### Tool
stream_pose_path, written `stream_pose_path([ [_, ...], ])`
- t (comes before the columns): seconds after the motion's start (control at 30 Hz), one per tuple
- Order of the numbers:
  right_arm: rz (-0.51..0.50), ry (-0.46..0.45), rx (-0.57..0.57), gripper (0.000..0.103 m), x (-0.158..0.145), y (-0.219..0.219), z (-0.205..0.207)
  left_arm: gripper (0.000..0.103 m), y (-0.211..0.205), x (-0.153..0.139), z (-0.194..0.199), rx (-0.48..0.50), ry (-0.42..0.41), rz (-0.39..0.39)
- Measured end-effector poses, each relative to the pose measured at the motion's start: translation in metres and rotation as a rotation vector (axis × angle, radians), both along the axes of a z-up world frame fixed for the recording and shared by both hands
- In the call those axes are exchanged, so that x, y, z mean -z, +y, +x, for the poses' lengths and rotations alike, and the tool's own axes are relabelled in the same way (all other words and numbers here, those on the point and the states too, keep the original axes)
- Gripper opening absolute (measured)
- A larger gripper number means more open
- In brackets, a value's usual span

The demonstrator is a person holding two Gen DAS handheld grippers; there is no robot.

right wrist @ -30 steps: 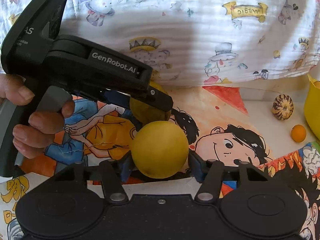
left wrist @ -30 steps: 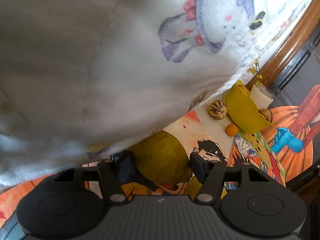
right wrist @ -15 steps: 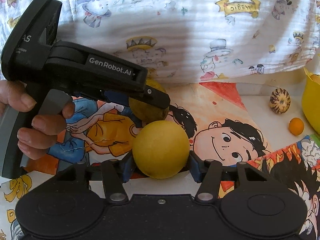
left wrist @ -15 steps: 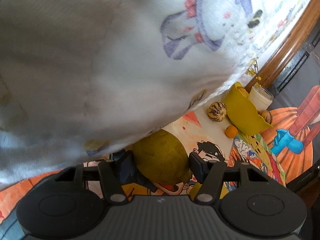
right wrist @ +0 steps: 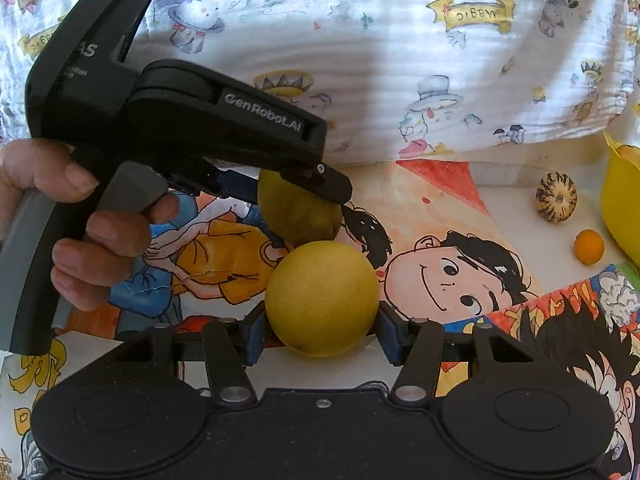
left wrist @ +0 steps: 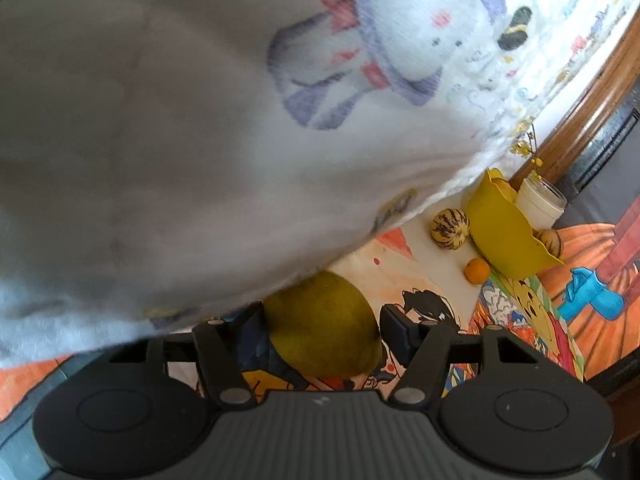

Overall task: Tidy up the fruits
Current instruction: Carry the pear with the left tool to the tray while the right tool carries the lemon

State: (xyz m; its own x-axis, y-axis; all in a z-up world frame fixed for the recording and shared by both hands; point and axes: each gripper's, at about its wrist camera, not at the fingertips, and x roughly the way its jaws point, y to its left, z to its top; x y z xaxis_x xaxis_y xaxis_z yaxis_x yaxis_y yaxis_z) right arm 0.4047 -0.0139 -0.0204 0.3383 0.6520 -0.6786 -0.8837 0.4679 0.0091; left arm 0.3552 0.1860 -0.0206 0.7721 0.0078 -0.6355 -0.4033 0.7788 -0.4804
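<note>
Right wrist view: left gripper body reads "GenRobot.AI"; cloth banner reads "Magic" inverted.
Right gripper clamps a smooth round yellow fruit; left gripper grasps a dull olive fruit; glossy yellow bowl far right.

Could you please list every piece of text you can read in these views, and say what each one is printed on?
"GenRobot.AI": side of the left claw.
"AS": handle top, the rest cut off; smaller print beneath is too blurred.
"Magic": upside down on yellow banners on the printed cloth.
Nothing readable in the left view.
</note>
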Motion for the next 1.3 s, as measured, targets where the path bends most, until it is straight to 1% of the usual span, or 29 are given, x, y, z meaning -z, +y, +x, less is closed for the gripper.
stream_pose_path([
  [0.13, 0.001, 0.002, 0.001, 0.057, -0.001, -0.001, -0.001, 0.068, 0.0, 0.0, 0.003, -0.018, 0.018, -0.002],
  [0.17, 0.001, 0.003, 0.001, 0.057, -0.001, -0.002, -0.001, 0.068, -0.002, 0.0, 0.004, -0.018, 0.024, 0.007],
  [0.2, 0.0, 0.003, 0.002, 0.057, -0.001, -0.001, -0.001, 0.065, -0.004, 0.0, 0.005, -0.017, 0.03, 0.021],
  [0.27, 0.0, 0.003, 0.003, 0.057, -0.001, -0.001, -0.002, 0.065, -0.009, 0.0, 0.005, -0.002, 0.036, 0.065],
  [0.3, 0.0, 0.003, 0.004, 0.057, -0.002, -0.001, -0.002, 0.064, -0.01, 0.0, 0.005, 0.003, 0.034, 0.072],
  [0.4, 0.002, 0.004, 0.009, 0.057, -0.003, -0.002, -0.004, 0.063, -0.008, 0.001, 0.002, 0.004, 0.023, 0.056],
  [0.5, 0.008, 0.011, 0.022, 0.057, -0.003, -0.003, -0.005, 0.062, -0.008, 0.0, -0.001, 0.017, 0.021, 0.061],
  [0.6, 0.017, 0.017, 0.041, 0.057, -0.005, -0.008, -0.006, 0.062, -0.011, -0.002, -0.008, 0.026, 0.02, 0.074],
  [0.8, 0.052, 0.042, 0.081, 0.056, -0.011, -0.024, -0.013, 0.061, -0.023, -0.007, -0.023, 0.047, 0.024, 0.128],
  [1.07, 0.079, 0.045, 0.121, 0.056, -0.018, -0.049, -0.032, 0.061, -0.037, -0.013, -0.046, 0.068, 0.036, 0.152],
  [1.3, 0.112, 0.035, 0.168, 0.056, -0.032, -0.076, -0.049, 0.061, -0.053, -0.024, -0.068, 0.095, 0.021, 0.167],
])
